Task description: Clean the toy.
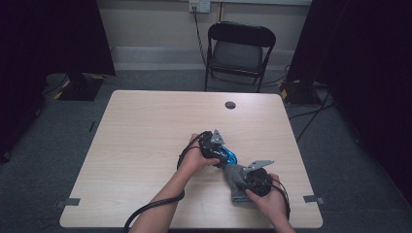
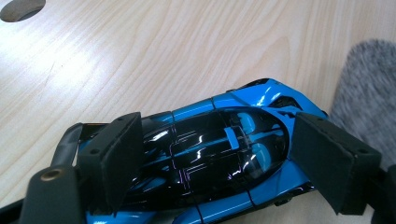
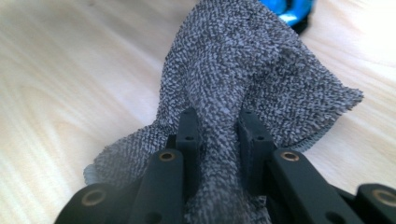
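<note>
Right of centre in the high view, the left gripper [image 1: 219, 154] clamps the blue toy car [image 1: 230, 157]; the right gripper [image 1: 241, 175], pinching the grey cloth [image 1: 235, 180], sits just lower right, nearer the car's nose.

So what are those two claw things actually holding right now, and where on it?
The right gripper pinches a bunched fold of the grey cloth. The left gripper straddles the blue toy car across its dark roof; whether its pads actually press the car cannot be told.

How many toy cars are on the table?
1. The blue toy car sits right of the table's middle, between the left gripper's pads, beside the grey cloth. Another under the cloth seems unlikely.
</note>
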A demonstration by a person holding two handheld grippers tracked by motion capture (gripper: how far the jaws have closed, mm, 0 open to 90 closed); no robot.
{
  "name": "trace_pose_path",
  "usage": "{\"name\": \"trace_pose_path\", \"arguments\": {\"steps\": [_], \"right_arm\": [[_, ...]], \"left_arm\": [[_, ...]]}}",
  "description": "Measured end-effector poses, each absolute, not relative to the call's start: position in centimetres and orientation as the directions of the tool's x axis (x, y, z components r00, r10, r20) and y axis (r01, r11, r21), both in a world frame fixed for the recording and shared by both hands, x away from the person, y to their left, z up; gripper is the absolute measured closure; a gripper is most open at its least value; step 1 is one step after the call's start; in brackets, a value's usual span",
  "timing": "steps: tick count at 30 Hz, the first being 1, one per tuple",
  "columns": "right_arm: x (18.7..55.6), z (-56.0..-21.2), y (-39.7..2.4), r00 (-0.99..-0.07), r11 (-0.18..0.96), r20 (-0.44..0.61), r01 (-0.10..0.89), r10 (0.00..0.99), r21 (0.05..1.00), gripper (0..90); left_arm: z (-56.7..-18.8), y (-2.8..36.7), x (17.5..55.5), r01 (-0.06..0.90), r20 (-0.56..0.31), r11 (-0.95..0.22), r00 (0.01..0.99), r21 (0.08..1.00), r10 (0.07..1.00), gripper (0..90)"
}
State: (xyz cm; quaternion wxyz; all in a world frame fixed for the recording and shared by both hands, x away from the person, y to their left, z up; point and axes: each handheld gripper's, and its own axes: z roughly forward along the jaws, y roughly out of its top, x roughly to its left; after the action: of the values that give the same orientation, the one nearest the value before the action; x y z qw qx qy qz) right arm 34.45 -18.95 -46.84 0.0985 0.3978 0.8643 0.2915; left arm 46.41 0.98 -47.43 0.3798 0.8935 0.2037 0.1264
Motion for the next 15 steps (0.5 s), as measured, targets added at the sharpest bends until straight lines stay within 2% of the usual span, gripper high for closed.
{"name": "trace_pose_path", "arguments": {"steps": [15], "right_arm": [[33.6,-46.9,-17.6,-0.734,0.542,0.084,0.568,0.673,0.619,71.7]], "left_arm": [[-47.5,1.0,46.4,0.263,0.073,-0.629,0.887,0.732,0.456,17.6]]}}
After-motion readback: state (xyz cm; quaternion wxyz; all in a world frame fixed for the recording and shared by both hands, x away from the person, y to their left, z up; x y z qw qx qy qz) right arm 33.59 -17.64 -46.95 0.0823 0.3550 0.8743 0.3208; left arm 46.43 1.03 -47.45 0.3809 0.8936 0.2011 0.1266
